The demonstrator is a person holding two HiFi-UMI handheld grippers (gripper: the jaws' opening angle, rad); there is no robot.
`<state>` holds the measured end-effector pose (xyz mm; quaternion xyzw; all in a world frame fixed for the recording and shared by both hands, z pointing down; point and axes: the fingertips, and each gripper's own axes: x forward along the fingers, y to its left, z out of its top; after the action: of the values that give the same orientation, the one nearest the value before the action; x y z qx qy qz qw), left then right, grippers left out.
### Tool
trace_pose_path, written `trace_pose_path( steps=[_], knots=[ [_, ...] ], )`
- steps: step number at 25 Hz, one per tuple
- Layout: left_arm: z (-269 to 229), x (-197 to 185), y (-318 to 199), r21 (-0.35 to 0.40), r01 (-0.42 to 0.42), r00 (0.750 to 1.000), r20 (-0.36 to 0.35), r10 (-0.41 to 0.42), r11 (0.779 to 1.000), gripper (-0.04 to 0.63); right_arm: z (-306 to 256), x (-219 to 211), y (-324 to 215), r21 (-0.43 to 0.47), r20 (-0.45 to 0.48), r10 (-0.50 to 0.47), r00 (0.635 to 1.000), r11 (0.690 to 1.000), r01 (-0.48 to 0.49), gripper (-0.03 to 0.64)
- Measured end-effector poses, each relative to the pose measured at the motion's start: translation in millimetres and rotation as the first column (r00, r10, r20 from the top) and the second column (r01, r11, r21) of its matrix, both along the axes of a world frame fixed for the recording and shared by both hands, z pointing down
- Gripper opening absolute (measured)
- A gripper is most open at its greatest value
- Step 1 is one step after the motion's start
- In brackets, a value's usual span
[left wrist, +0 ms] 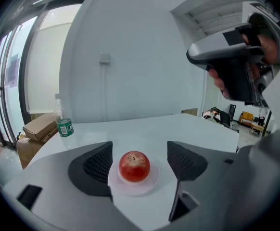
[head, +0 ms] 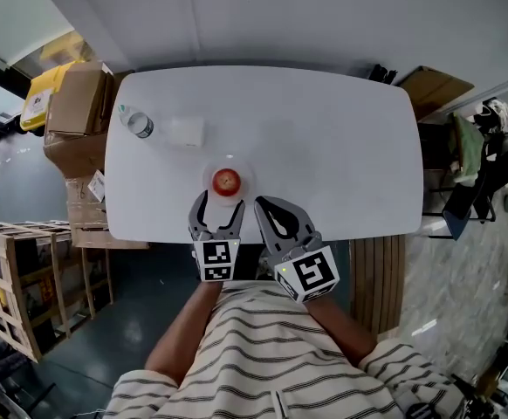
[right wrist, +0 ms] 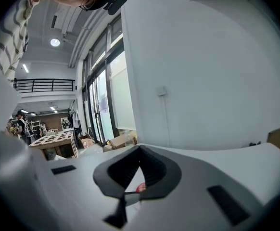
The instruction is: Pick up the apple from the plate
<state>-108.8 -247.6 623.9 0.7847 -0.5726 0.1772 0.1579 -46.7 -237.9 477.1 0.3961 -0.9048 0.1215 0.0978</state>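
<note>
Apple just before left gripper jaws

The right claw has its jaws together, and they cover the apple but for a red sliver. The print on the bottle is too small to read. A pale flat thing beside it on the desk can't be made out.

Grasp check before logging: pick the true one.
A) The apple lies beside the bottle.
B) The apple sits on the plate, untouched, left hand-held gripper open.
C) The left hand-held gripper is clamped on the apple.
B: the apple rests on the plate; the left hand-held gripper is open, its jaws clear of it.
</note>
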Motion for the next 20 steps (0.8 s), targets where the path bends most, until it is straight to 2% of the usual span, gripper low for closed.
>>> trace_pose_path(
  steps=[6,10,20],
  knots=[
    [29,-3,-7,-0.012,0.000,0.998,0.063,0.001,1.000,0.367,3,-4,-3,0.009,-0.034,-0.009,0.999,1.000,0.009,0.012],
    [47,-5,-12,-0.038,0.012,0.998,0.063,-0.010,0.999,0.396,7,-4,-6,0.001,-0.046,-0.006,0.999,1.000,0.006,0.012],
    [86,-3,-20,-0.081,-0.012,0.993,0.114,0.021,0.997,0.417,12,-3,-10,-0.004,-0.068,-0.002,0.998,1.000,0.002,0.012]
  ],
)
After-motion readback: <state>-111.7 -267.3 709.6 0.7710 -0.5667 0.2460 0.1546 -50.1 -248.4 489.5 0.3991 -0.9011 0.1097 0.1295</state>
